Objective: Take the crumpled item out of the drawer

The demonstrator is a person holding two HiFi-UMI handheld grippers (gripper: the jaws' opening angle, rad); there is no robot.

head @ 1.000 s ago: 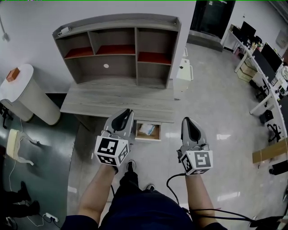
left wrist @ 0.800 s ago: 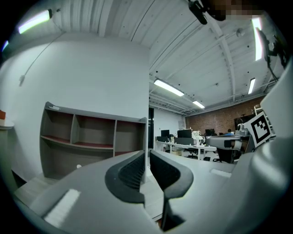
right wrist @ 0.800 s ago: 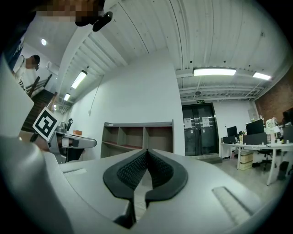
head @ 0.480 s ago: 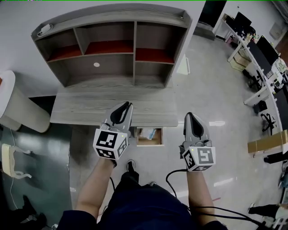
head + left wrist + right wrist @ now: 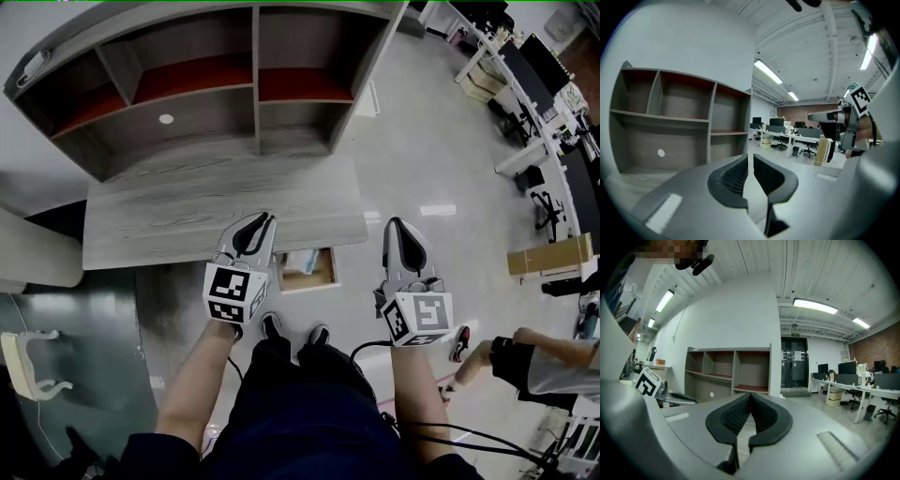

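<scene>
The pale crumpled wad (image 5: 300, 263), paper or cloth I can't tell, lies in the small open wooden drawer (image 5: 324, 278) that sticks out from under the grey wood-grain desk (image 5: 187, 220). I hold the left gripper (image 5: 257, 221) above the desk's front edge, just beside the drawer. The right gripper (image 5: 398, 227) is out over the floor to the drawer's right. Both are high and level, so I judge the reach not yet begun. The right jaws meet at the tips and the left show only a sliver of gap. Neither pair grips anything, and one must open before I dip in.
</scene>
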